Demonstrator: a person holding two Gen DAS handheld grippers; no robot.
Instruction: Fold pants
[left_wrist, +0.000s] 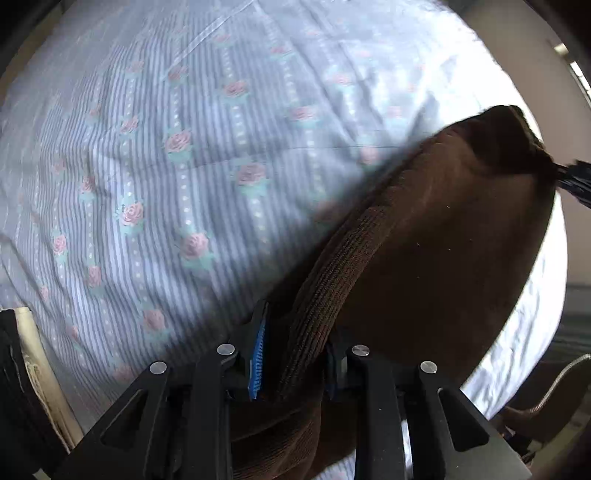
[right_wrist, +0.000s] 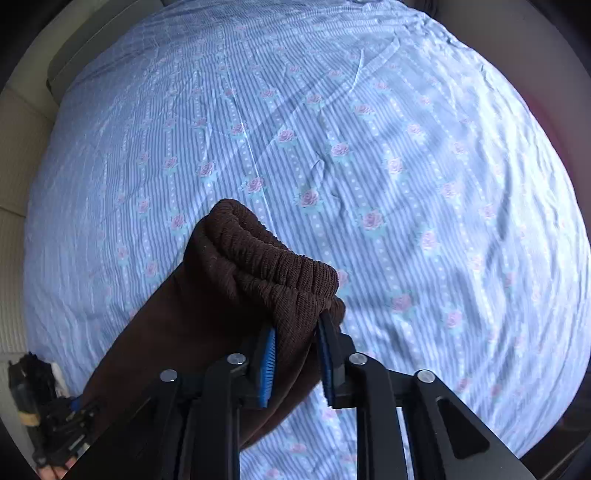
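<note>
1. Looks like a bedroom in someone's home.
2. Nearly the whole view is a bed covered by a light blue striped cotton sheet with pink roses (right_wrist: 369, 155), wrinkled and lived-in.
3. A soft brown ribbed-knit pair of pants (right_wrist: 258, 266) is over it, so regular household laundry stuff.

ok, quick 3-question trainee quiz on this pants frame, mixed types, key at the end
1. True or false: both claws, left claw and right claw, are shut on the dark brown ribbed-knit pants.
2. The right claw grips which part? A) the gathered elastic band B) a pocket C) a zipper
3. Fill in: the pants hang above a blue striped bedsheet printed with pink ____.

Key: 1 true; 2 A; 3 roses
</note>
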